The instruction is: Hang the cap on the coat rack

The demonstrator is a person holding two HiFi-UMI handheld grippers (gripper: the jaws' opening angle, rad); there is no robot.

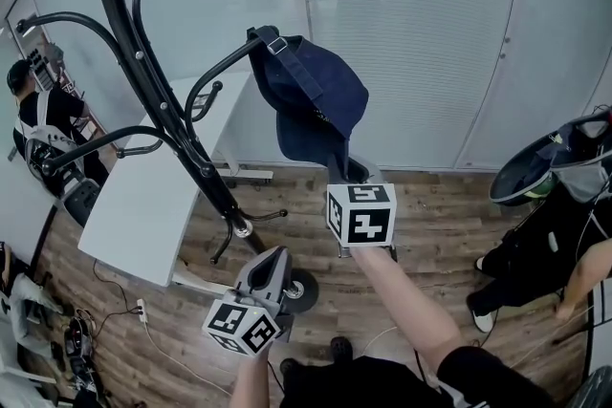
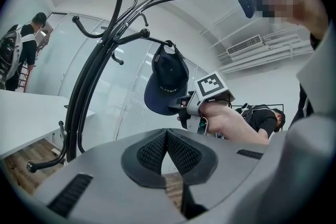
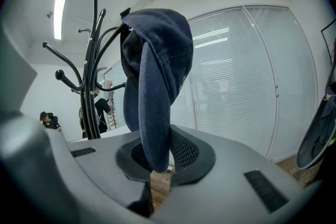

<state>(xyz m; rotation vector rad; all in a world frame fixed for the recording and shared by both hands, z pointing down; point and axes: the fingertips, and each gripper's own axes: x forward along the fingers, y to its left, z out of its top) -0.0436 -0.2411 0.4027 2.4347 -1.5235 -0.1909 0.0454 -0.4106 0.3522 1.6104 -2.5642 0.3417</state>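
A: In the head view, which way is the cap lying?

B: The cap (image 1: 311,96) is hanging with its long axis running from the coat rack (image 1: 158,100) down to the right tool (image 1: 349,169). Its back strap is sitting at the tip of a curved hook arm, and its brim is pointing down into that tool. The left tool (image 1: 271,265) is hovering lower, near the right one and apart from the cap. Only this view is showing the white desk (image 1: 143,205) beyond the rack and the wooden floor (image 1: 430,225).

A: And the left gripper view?

B: The left tool's ribbed dark pads (image 2: 152,152) are meeting at their tips and holding nothing. Ahead of it and higher, the cap (image 2: 167,84) is showing side-on. Its crown is rounded, and the strap is looping over the hook's ball end, which the head view is not making plain.

A: The right gripper view?

B: The right tool (image 3: 157,157) is clamping the brim edge-on between its jaws. Dark blue stitched cloth is rising straight up from the pads. The black tubular rack (image 3: 93,86) is standing beyond the cap, to the tool's left.
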